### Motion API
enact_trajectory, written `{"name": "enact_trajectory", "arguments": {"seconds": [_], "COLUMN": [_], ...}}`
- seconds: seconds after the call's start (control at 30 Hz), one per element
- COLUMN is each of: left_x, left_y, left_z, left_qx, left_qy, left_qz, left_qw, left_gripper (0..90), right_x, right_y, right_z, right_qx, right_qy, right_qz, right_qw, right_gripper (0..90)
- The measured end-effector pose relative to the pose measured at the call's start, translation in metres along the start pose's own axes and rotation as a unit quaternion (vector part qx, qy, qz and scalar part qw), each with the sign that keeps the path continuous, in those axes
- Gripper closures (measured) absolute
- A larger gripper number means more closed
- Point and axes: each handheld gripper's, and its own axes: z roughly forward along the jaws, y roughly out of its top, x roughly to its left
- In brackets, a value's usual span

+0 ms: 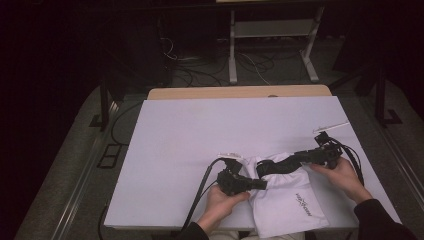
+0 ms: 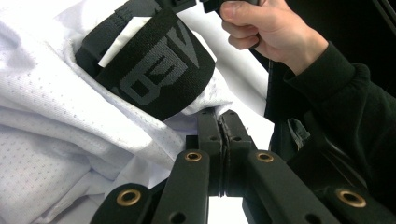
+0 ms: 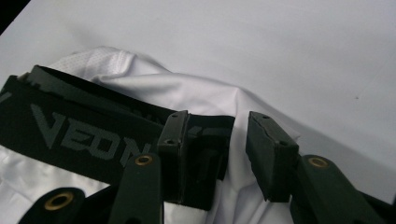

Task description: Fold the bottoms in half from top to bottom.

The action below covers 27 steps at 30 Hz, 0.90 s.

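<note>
White shorts [image 1: 287, 200] with a black waistband [image 1: 280, 164] lie on the table [image 1: 200, 145], at its near edge. Left gripper [image 2: 223, 122] has its jaws pressed together on the white cloth just beside the waistband. Right gripper [image 3: 219, 154] has its jaws spread around the waistband end, one pad against the band.
</note>
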Motion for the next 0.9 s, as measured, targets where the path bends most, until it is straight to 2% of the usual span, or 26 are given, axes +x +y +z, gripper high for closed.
{"name": "enact_trajectory", "arguments": {"seconds": [0.27, 0.43, 0.57, 0.73, 0.9], "left_x": [0.000, 0.000, 0.000, -0.001, -0.001], "left_y": [0.000, 0.000, 0.000, -0.001, -0.001], "left_z": [0.001, 0.001, 0.001, 0.002, 0.002], "left_qx": [0.000, -0.002, -0.004, -0.002, 0.001], "left_qy": [-0.001, -0.001, -0.003, -0.003, -0.002], "left_qz": [-0.001, -0.001, -0.002, -0.001, 0.001], "left_qw": [1.0000, 1.0000, 1.0000, 1.0000, 1.0000], "left_gripper": [87.9, 87.9, 87.8, 87.8, 87.6], "right_x": [0.000, 0.003, 0.006, 0.010, 0.016], "right_y": [0.007, 0.010, 0.009, 0.006, 0.003], "right_z": [0.011, 0.017, 0.009, 0.001, -0.009], "right_qx": [0.016, 0.025, 0.008, -0.008, -0.026], "right_qy": [0.001, -0.003, 0.002, 0.012, 0.038], "right_qz": [-0.001, -0.011, -0.016, -0.023, -0.027], "right_qw": [0.9999, 0.9996, 0.9998, 0.9996, 0.9986], "right_gripper": [59.5, 71.3, 81.2, 83.8, 84.9]}}
